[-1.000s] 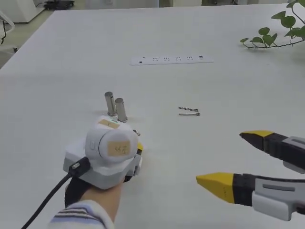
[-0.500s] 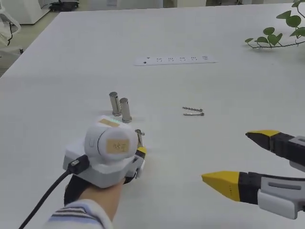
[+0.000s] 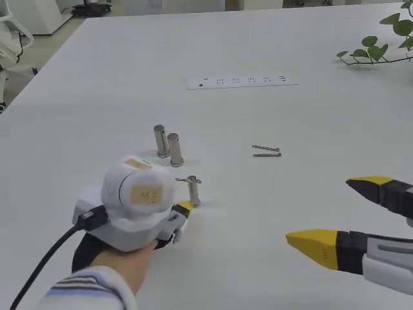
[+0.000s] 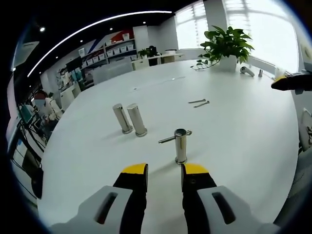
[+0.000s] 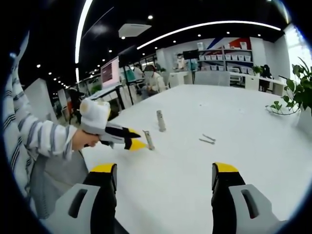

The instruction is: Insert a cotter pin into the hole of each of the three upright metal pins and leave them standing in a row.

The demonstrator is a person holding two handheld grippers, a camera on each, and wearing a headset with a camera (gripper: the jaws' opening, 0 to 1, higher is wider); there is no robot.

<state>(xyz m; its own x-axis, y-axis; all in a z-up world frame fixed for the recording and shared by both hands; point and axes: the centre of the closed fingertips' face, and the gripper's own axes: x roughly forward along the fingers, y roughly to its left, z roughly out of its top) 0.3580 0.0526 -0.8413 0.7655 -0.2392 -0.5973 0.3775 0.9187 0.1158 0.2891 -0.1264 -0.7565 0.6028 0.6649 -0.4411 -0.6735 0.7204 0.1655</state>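
Head view, white table [image 3: 97, 77]. One metal pin [image 3: 193, 192] stands upright and free, with a fitted cotter pin [image 3: 185, 180] through its top hole, its tail sticking out toward 9 o'clock. Two bare metal pins [image 3: 167, 144] stand close side by side at 11 o'clock from it; whether they touch, cannot tell. Two loose cotter pins [image 3: 266, 151] lie flat at 2 o'clock, well apart from all three. Left gripper [image 4: 165, 170] sits at 7 o'clock of the fitted pin, fingers a narrow gap apart, nothing between them. Right gripper [image 3: 319, 211] hovers at 4 o'clock, fingers spread wide and empty. Power strip [image 3: 243, 81] far off at 12. Judged one of three done. Risks: the fitted pin stands just ahead of the left fingertips, so any forward drift or a snag on the jutting cotter tail would likely tip it. The bare pair stand so close that gripping one may knock over its neighbour. The loose cotter pins are thin and flat on the table; wide fingers could skid over them or flick them away. Against a second ago: the left gripper then hid the third pin; half a second ago the pin only peeked past its jaw; now the gripper has backed off toward 7 o'clock and let go. Right gripper unchanged, wide; the camera itself has shifted a little.
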